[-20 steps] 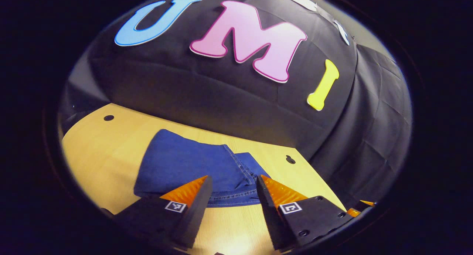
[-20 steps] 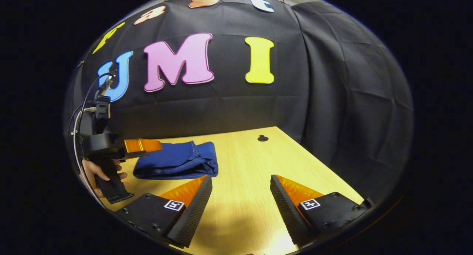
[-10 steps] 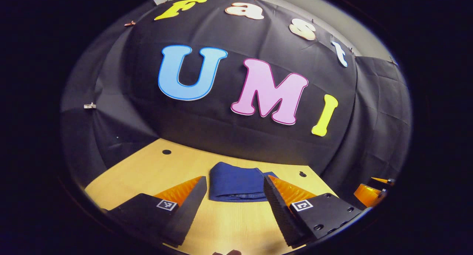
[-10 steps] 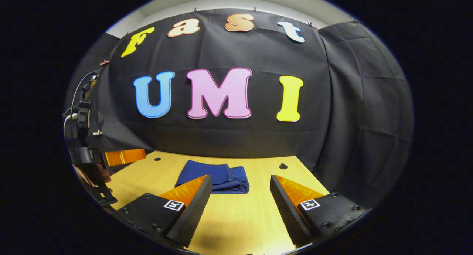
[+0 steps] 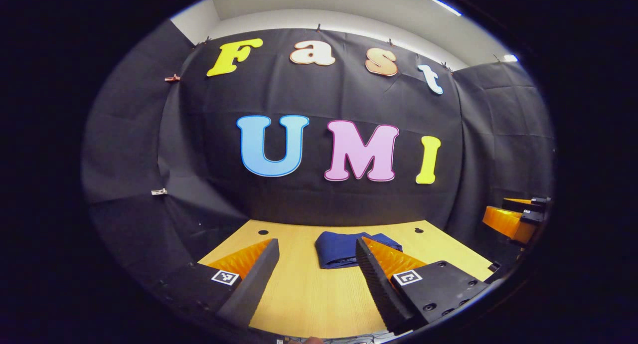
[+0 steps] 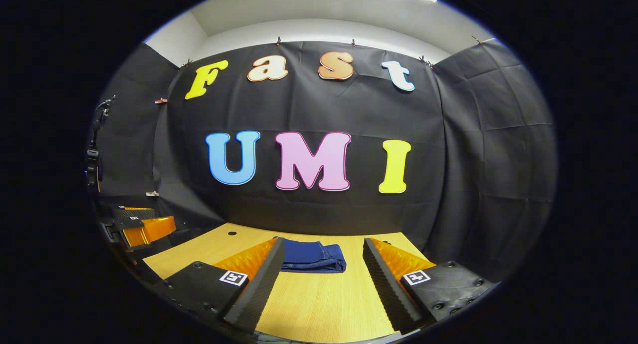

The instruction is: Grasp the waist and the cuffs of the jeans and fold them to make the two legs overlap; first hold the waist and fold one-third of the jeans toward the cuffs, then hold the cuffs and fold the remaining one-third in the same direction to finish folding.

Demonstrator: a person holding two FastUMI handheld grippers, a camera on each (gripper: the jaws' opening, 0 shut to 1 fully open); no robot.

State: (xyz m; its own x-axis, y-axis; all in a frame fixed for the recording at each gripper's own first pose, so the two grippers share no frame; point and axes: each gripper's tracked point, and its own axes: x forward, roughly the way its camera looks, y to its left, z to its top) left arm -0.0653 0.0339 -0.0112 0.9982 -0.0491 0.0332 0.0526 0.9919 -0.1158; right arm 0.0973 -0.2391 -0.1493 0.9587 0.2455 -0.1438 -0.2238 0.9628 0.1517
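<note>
While the black cloth wall (image 6: 473, 149) takes the most space, the thing that matters is the wooden bench (image 5: 309, 299) below it, and on its far part lie the jeans (image 5: 339, 249), folded into a small flat packet close to the wall. Seen from the right gripper view, the jeans (image 6: 311, 257) look tidy, with one rounded fold at the right edge. The left hand-held gripper (image 5: 316, 276) hangs above the near part of the bench with its fingers wide apart and nothing between them. The right hand-held gripper (image 6: 324, 279) is the same, spread and empty, well apart from the cloth.

To my judgement the folding is finished. What could go wrong now is small: stiff denim may spring open by itself, and a careless sweep of a gripper could push the packet out of shape. On the grippers I see only small square black-and-white markers (image 6: 233, 277); no brand can be read on the jeans.
</note>
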